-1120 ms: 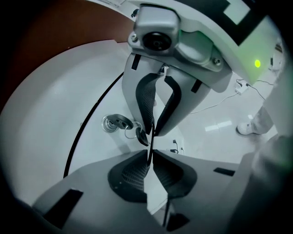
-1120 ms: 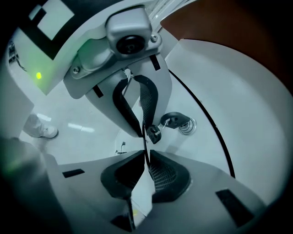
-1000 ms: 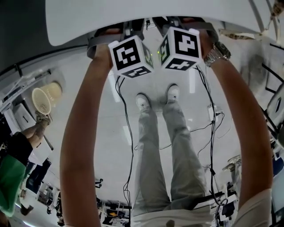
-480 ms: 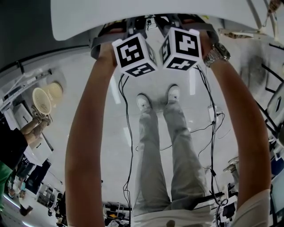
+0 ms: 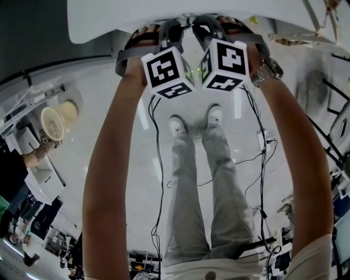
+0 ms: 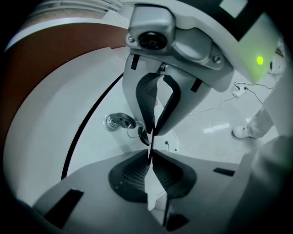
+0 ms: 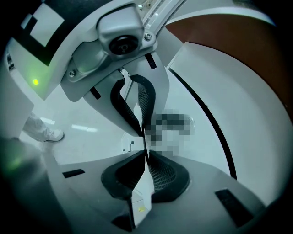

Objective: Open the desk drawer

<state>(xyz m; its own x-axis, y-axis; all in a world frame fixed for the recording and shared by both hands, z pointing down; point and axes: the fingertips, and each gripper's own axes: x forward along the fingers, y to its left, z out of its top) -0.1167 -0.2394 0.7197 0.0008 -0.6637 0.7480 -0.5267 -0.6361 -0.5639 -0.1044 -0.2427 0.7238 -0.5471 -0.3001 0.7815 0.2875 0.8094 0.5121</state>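
Both tools sit at twelve o'clock in the head view, side by side under the edge of the white desk top (image 5: 136, 16). The person's shoes (image 5: 195, 121) are on the floor below them.

The left gripper (image 6: 150, 156) has its dark pads drawn almost together on a thin white strip (image 6: 154, 194) that runs back between them. The right gripper (image 7: 146, 160) is pinched the same way on a strip of its own (I can't make out what either strip belongs to).

The drawer front (image 6: 94, 146) lies at about nine o'clock from the left jaw tips. Its lock (image 6: 114, 122) has a key in it, and a thin dark seam (image 6: 78, 137) curves along its far edge.
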